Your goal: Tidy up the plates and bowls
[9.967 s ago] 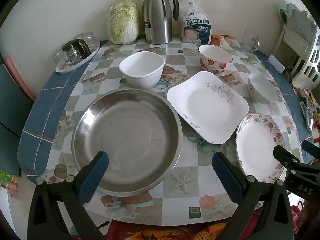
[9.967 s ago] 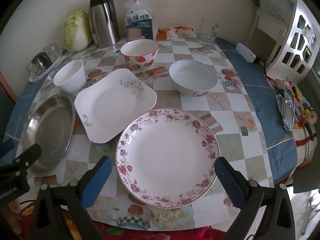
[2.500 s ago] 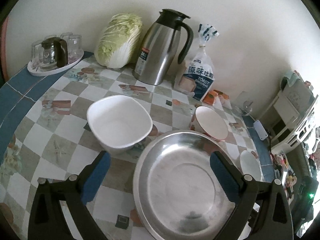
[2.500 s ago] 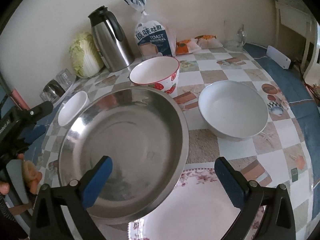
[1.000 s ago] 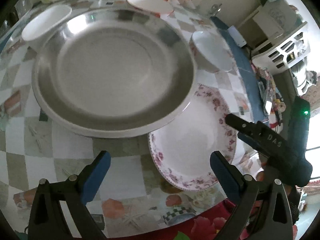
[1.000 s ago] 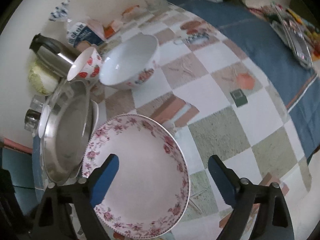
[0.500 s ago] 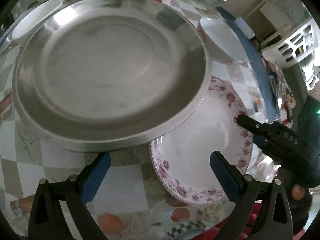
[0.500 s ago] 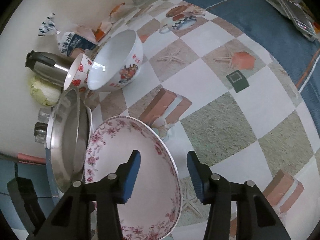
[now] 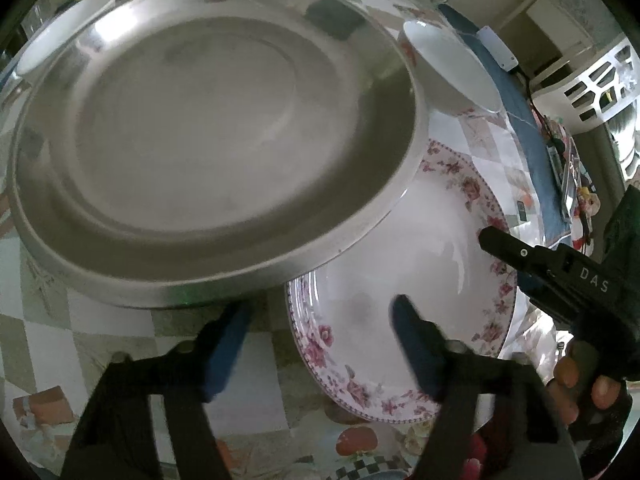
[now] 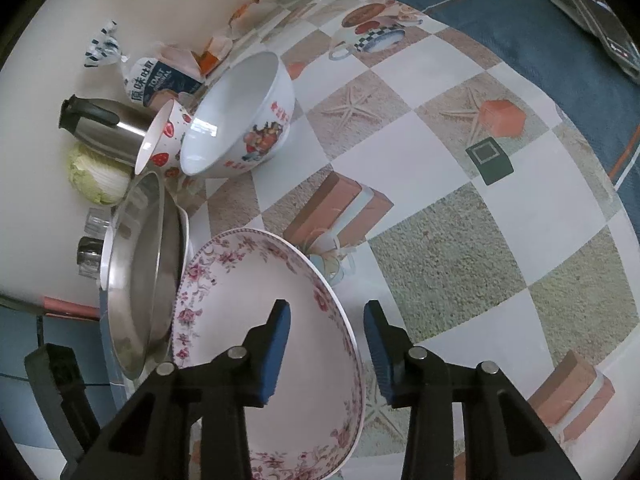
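A floral-rimmed plate [image 9: 420, 248] lies on the checked table, its far edge tucked under the rim of a big steel pan [image 9: 220, 120]. My left gripper [image 9: 320, 340] straddles the plate's near-left rim, jaws closing, pads clear of it. In the right wrist view, my right gripper [image 10: 326, 340] straddles the opposite rim of the plate [image 10: 248, 292], one finger over the inside and one outside. Its jaws are closing too, with a small gap on each side. The steel pan [image 10: 136, 280] sits on a white plate [image 10: 185, 232].
A white bowl with red print [image 10: 240, 120] and a strawberry bowl [image 10: 164, 140] stand behind the pan. A thermos [image 10: 100, 124], cabbage [image 10: 96, 180] and bread bag [image 10: 156, 80] line the wall. A small white bowl [image 9: 60, 28] is at the far left. Blue cloth [image 10: 520, 20] borders the table.
Both grippers have come down closer to the floral plate and their jaws have narrowed around its opposite rims. The plate and the pan have not shifted.
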A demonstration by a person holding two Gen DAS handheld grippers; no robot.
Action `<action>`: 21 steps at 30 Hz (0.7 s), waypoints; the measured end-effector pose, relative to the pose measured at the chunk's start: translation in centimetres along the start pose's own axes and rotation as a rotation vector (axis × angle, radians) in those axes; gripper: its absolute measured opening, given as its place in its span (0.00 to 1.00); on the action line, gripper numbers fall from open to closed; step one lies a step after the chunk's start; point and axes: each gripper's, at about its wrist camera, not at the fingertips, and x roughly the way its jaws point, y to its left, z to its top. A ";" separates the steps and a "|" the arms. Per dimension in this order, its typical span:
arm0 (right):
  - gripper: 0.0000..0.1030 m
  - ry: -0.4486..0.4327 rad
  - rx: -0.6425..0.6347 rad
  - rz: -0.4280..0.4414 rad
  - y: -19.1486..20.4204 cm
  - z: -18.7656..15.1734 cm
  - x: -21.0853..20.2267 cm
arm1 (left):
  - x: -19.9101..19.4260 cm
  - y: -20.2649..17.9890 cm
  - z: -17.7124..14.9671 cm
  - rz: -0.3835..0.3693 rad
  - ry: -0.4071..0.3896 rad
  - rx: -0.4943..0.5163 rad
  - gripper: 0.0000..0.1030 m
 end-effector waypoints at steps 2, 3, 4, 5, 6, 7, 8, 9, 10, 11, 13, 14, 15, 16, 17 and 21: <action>0.37 0.001 -0.006 0.000 -0.1 -0.2 -0.3 | -0.1 0.0 -0.1 -0.013 -0.003 0.006 0.63; 0.37 0.002 -0.008 0.000 0.0 -0.2 -0.3 | -0.1 -0.1 -0.1 -0.018 -0.003 0.007 0.60; 0.37 0.003 -0.012 0.001 0.1 -0.2 -0.2 | -0.1 -0.2 -0.1 -0.020 -0.003 0.009 0.54; 0.37 0.004 -0.016 0.000 0.3 -0.2 -0.1 | -0.1 -0.1 -0.1 -0.028 -0.003 0.010 0.48; 0.37 0.006 -0.021 -0.001 0.4 -0.3 -0.1 | 0.0 -0.2 -0.2 -0.036 -0.002 0.006 0.44; 0.36 0.005 -0.027 -0.004 0.5 -0.3 0.0 | 0.0 -0.1 -0.2 -0.046 -0.003 -0.002 0.37; 0.36 0.005 -0.031 -0.007 0.6 -0.2 0.0 | 0.0 0.1 -0.1 -0.050 -0.004 -0.016 0.35; 0.35 0.005 -0.032 -0.011 0.6 -0.2 0.1 | 0.0 0.2 -0.2 -0.048 -0.007 -0.022 0.34; 0.33 0.004 -0.033 -0.018 0.6 -0.2 0.1 | -0.1 0.4 -0.2 -0.044 -0.010 -0.029 0.32; 0.31 0.002 -0.033 -0.023 0.6 -0.2 0.1 | -0.1 0.4 -0.3 -0.037 -0.014 -0.031 0.31; 0.27 -0.007 -0.041 -0.047 0.5 -0.1 0.0 | -0.1 0.0 -0.3 -0.021 -0.017 -0.017 0.31; 0.25 -0.012 -0.050 -0.067 0.6 -0.1 -0.1 | -0.1 -0.4 -0.4 -0.017 -0.016 0.001 0.31; 0.25 -0.016 -0.056 -0.080 0.6 0.0 -0.2 | 0.0 -0.8 -0.5 -0.024 -0.011 0.013 0.30; 0.25 -0.022 -0.061 -0.092 0.5 0.0 -0.3 | 0.0 -1.0 -0.7 -0.034 -0.006 0.025 0.30; 0.24 -0.030 -0.064 -0.110 0.4 0.1 -0.5 | 0.2 -1.5 -0.8 -0.040 0.000 0.042 0.30; 0.24 -0.066 -0.046 -0.145 -0.9 0.4 -1.2 | 0.7 -3.4 -1.1 -0.049 0.010 0.106 0.30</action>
